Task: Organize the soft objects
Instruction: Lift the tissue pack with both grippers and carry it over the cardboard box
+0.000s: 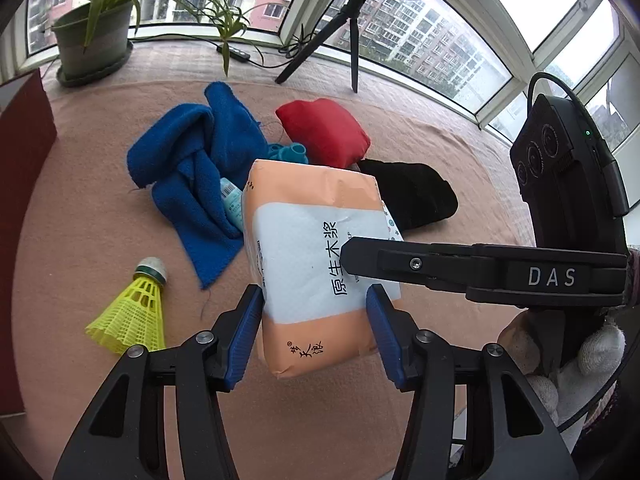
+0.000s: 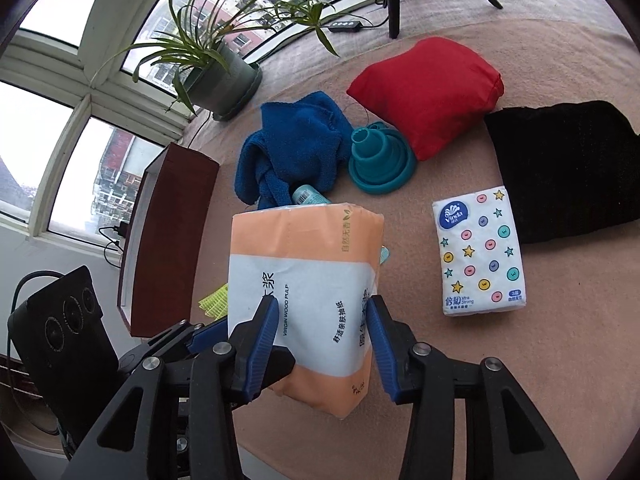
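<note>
The orange-and-white tissue pack (image 2: 304,300) is lifted above the pink-covered table (image 1: 80,220), near its front edge, with both grippers on it. The left gripper (image 1: 316,320) has its blue pads against the pack's two long sides, pinching it; the right gripper (image 2: 324,332) pinches it too, across the white band. The pack looks light and squashy, its plastic wrap probably slick, so a hold across the firm middle seems safer than one at the loose sealed ends. Behind it, toward the table's middle, lie a blue towel (image 1: 192,168), red pouch (image 2: 428,92), black cloth (image 2: 568,168) and small star-printed tissue pack (image 2: 480,252).
</note>
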Motion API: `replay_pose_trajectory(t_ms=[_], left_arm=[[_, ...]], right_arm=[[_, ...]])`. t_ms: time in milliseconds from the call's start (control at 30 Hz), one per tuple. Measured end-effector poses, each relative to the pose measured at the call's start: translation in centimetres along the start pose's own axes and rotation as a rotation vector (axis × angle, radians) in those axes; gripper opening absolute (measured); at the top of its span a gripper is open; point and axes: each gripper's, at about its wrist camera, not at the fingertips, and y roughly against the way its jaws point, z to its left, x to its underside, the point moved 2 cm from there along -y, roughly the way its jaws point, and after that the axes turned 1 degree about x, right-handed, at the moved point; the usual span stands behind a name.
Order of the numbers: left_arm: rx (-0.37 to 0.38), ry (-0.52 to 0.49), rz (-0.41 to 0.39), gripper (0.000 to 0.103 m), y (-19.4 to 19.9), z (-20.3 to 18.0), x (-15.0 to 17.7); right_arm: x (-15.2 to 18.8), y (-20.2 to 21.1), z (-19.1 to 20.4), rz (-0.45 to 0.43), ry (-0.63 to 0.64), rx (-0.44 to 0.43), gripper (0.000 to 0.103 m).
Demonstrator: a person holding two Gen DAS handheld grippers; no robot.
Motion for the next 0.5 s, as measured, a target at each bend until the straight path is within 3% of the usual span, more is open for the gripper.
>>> replay_pose_trajectory(t_ms=[267, 500], left_arm=[[-0.047, 0.006, -0.108, 0.053, 6.0, 2.7, -0.2], [-0.121, 0.073, -0.197, 0.053, 11.4, 7.7, 0.1]], right_arm=[[-0.6, 0.4, 6.9, -0.043, 0.094, -0.039, 0.042], [-1.2, -2.3, 14.8, -0.029, 0.214, -0.095, 0.042]])
